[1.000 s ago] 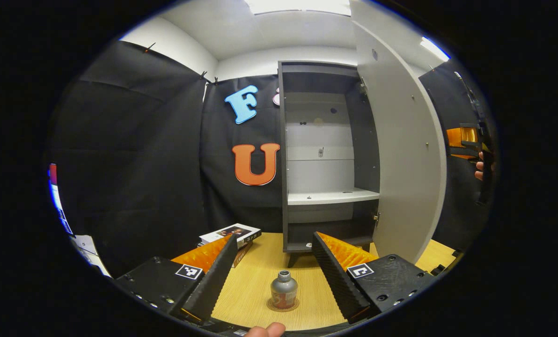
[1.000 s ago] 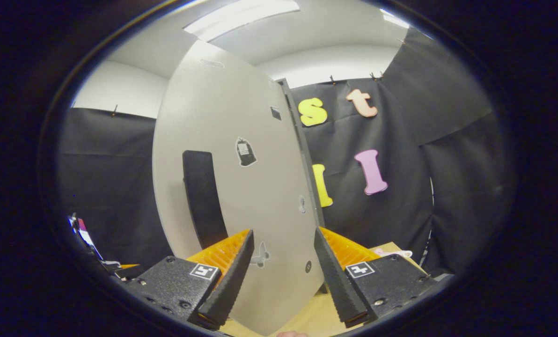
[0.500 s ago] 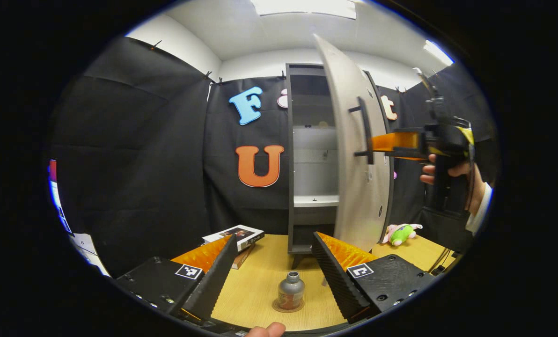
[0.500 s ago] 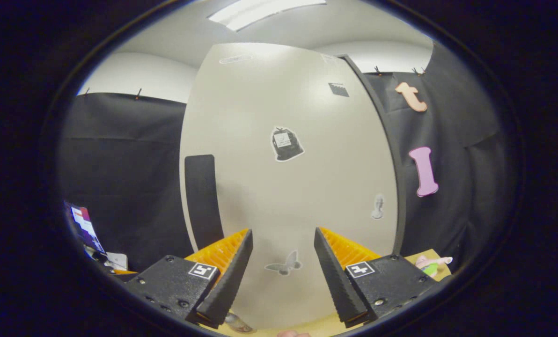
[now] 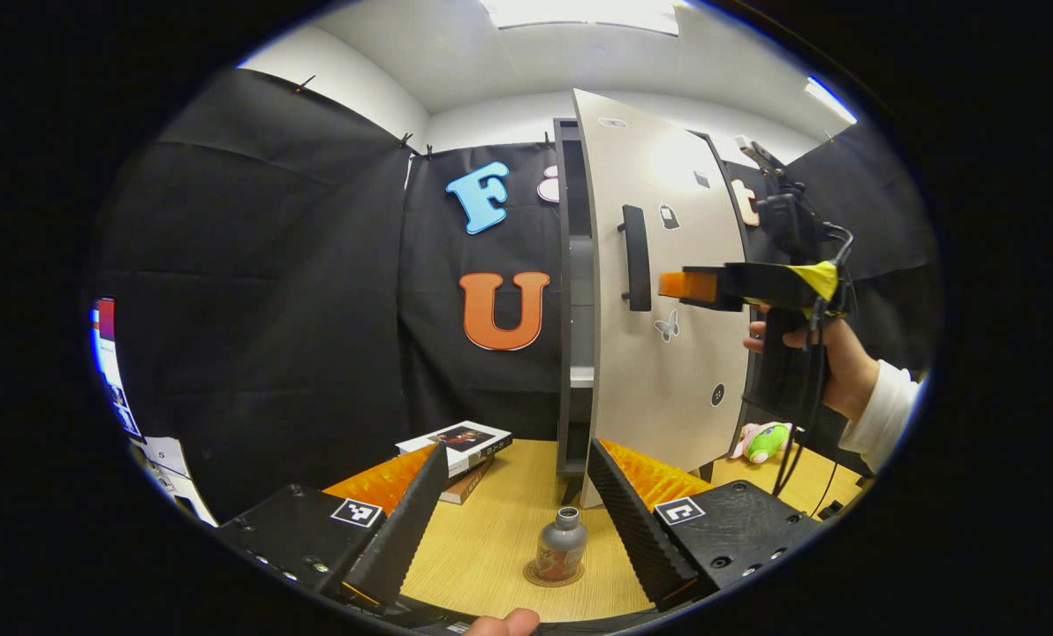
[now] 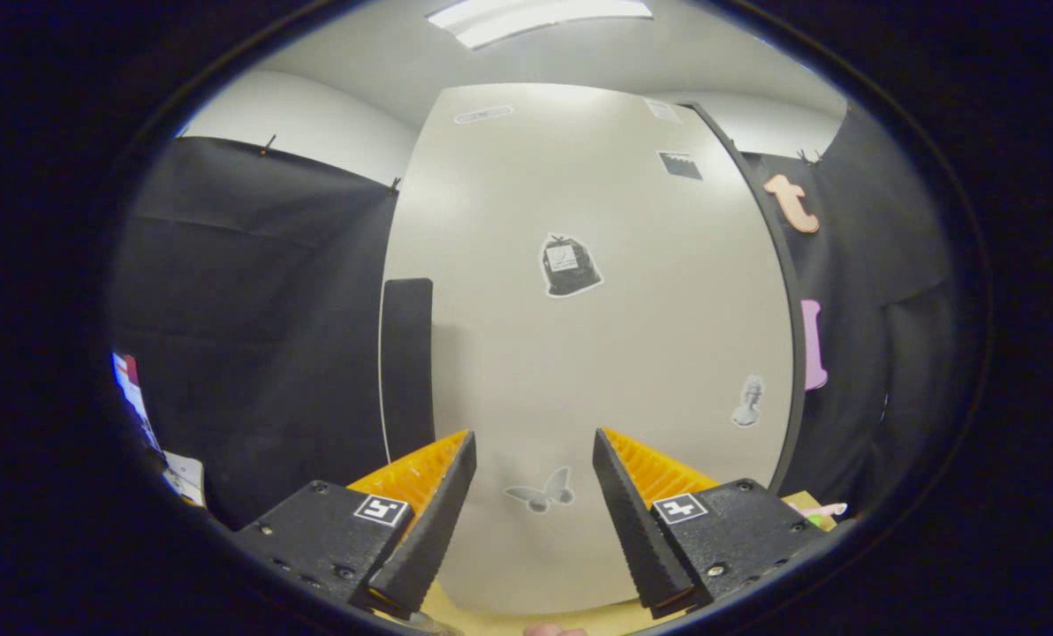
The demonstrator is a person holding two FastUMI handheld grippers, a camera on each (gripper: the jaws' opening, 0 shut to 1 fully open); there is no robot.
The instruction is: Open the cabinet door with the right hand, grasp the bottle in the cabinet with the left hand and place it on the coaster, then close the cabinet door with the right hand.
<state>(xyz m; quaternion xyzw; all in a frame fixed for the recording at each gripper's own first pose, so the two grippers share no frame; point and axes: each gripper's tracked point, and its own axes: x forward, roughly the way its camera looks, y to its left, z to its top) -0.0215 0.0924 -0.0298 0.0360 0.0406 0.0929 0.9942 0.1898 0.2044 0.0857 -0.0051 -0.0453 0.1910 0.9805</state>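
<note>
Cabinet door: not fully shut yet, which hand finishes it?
Right. Its tool is up against the door; the left tool sits open, low over the bottle on the coaster.

Worktop (image 5: 491, 539): light wood-grain surface, running back to the booth wall.

Books (image 5: 460, 446): a short stack of two, lying flat on the worktop at the back, left of centre, close to the black cloth wall. The top one has a white cover with a dark picture on it; the lower one juts out beneath it, brownish at its edge.

Plush toy (image 5: 761, 439): small, green and pink, lying on the worktop at the far right, near the back; its pink tip also shows low at the right of the right gripper view (image 6: 814, 510).

Papers (image 5: 162, 458): white sheets low at the far left edge.

Ceiling light (image 6: 535, 12): long bright panel overhead.
</note>
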